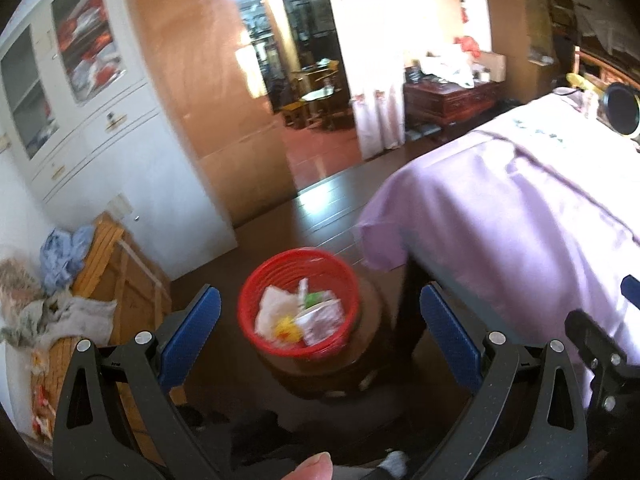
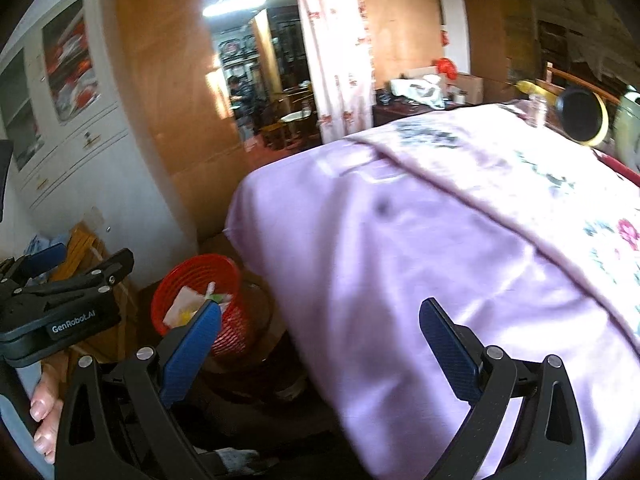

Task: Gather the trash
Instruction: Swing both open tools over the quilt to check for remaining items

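Note:
A red plastic basket [image 1: 298, 304] stands on a round dark wooden stool [image 1: 344, 376] beside the bed. Inside it lie white paper, a green wrapper and a yellow scrap. My left gripper [image 1: 320, 320] hangs open just above and in front of the basket, with nothing between its blue pads [image 1: 192, 328]. In the right wrist view the same basket [image 2: 196, 300] sits low at the left, partly behind my left finger pad. My right gripper [image 2: 320, 336] is open and empty over the bed's lilac corner. The left gripper's body [image 2: 60, 312] shows at that view's left edge.
A bed with a lilac sheet [image 1: 520, 220] fills the right side. A white cabinet [image 1: 80, 100] and a folded wooden chair with clothes [image 1: 92, 280] stand at the left. Dark floor [image 1: 312, 212] leads toward an open doorway. A hand's fingertips [image 2: 44, 412] grip the left tool.

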